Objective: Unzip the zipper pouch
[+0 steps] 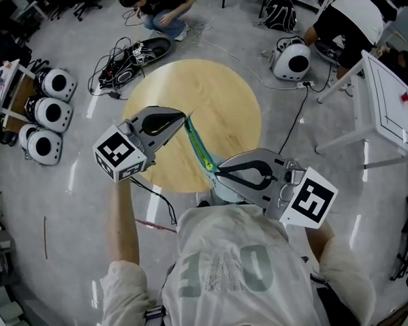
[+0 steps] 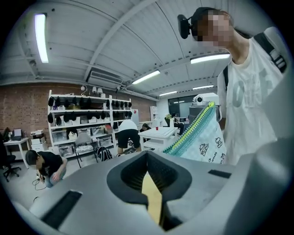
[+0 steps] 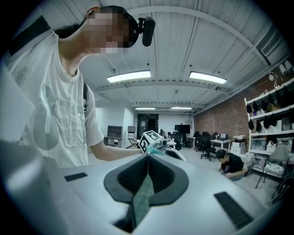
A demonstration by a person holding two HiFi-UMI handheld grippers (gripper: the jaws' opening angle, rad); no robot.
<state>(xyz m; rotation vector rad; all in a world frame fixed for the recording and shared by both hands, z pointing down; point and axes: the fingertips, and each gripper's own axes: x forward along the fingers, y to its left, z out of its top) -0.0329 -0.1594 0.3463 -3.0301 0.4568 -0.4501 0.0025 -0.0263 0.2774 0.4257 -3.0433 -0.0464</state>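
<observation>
Over round table [image 1: 214, 97], pale pouch [image 1: 200, 149], green-yellow edge

The head view looks from the person's head almost straight down. It takes in the shirt front at the bottom edge, the left gripper [image 1: 186, 117] and right gripper [image 1: 214, 170] close below, and the round table [image 1: 221, 97] and floor farther off. The left gripper view sits right behind its own jaws and faces across the room toward the shelves [image 2: 87, 110], with the wearer's torso close at right. The right gripper view rides just as close behind its jaws, facing the left gripper's marker cube [image 3: 149, 139], torso at left. The zipper pouch [image 1: 197, 144] shows in the head and left gripper views, and a crouching person [image 1: 162, 11] appears in all three
</observation>
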